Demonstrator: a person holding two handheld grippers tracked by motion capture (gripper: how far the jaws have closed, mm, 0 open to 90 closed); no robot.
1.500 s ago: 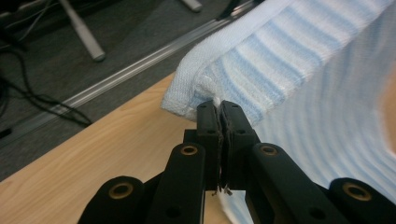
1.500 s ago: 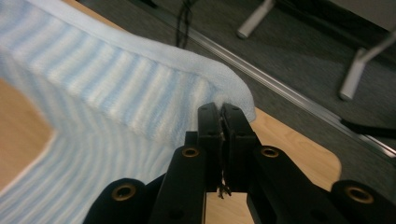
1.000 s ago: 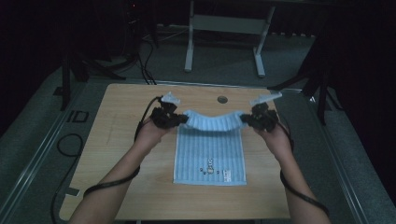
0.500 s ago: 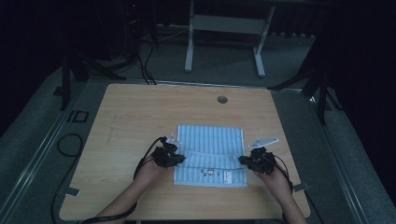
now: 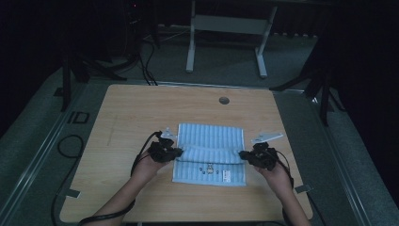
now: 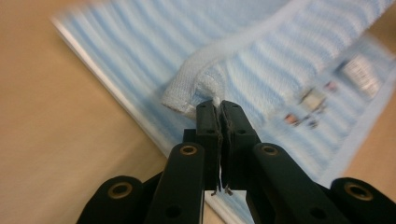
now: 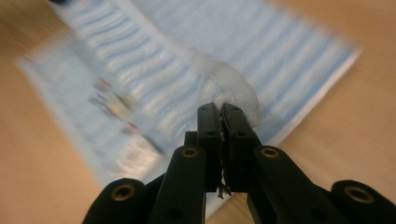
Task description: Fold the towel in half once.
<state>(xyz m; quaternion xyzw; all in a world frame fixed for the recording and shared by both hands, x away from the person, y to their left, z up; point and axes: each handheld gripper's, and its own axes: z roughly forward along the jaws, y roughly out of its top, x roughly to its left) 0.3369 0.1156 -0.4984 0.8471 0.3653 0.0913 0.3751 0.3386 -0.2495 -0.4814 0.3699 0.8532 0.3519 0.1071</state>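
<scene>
A: What's on your light wooden table?

B: Your pale blue striped cloth towel lies at its middle, the far edge folded over toward you, a small printed label near the near hem.

A: And your left gripper?

B: Clenched on the folded edge's left corner, cloth pinched between the jaws.

A: Your right gripper?

B: Grasping the right corner the same way, low over the towel.
</scene>
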